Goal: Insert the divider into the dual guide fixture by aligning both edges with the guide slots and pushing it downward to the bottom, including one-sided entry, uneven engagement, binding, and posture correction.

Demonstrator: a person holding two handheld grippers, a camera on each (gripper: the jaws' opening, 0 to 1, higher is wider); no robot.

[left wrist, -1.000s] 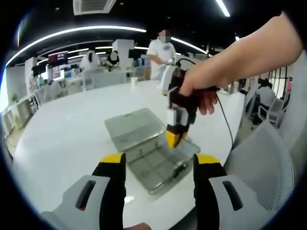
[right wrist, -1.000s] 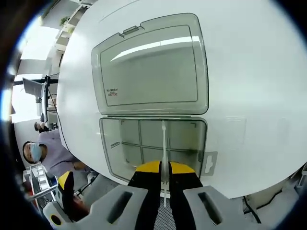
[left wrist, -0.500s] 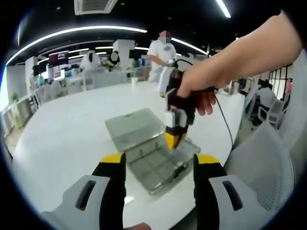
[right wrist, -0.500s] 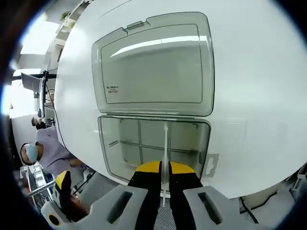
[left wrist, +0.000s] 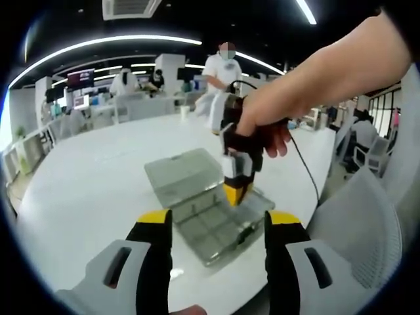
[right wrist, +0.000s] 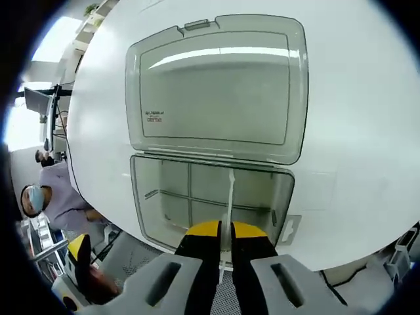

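Note:
A clear grey plastic box (right wrist: 210, 197) lies open on the white table (right wrist: 354, 98), its lid (right wrist: 216, 85) folded flat beyond the compartment tray. My right gripper (right wrist: 222, 230) is shut on a thin white divider (right wrist: 229, 197) that stands edge-on over the tray, its far end near the hinge wall. In the left gripper view the same box (left wrist: 207, 210) lies ahead, and the right gripper (left wrist: 236, 191) hangs tip-down over its right part, held by a hand. My left gripper (left wrist: 216, 226) stands open near the table's edge, holding nothing.
Fixed partitions cross the tray (right wrist: 190, 197). A latch tab (right wrist: 289, 230) sticks out at the tray's right corner. A chair back (left wrist: 367, 223) rises at the right of the left gripper view. A standing person (left wrist: 223, 69) and desks lie beyond the table.
The right gripper has shifted slightly left over the tray with the divider still in its jaws; the box sits a little further right in its view. The left gripper has stayed put.

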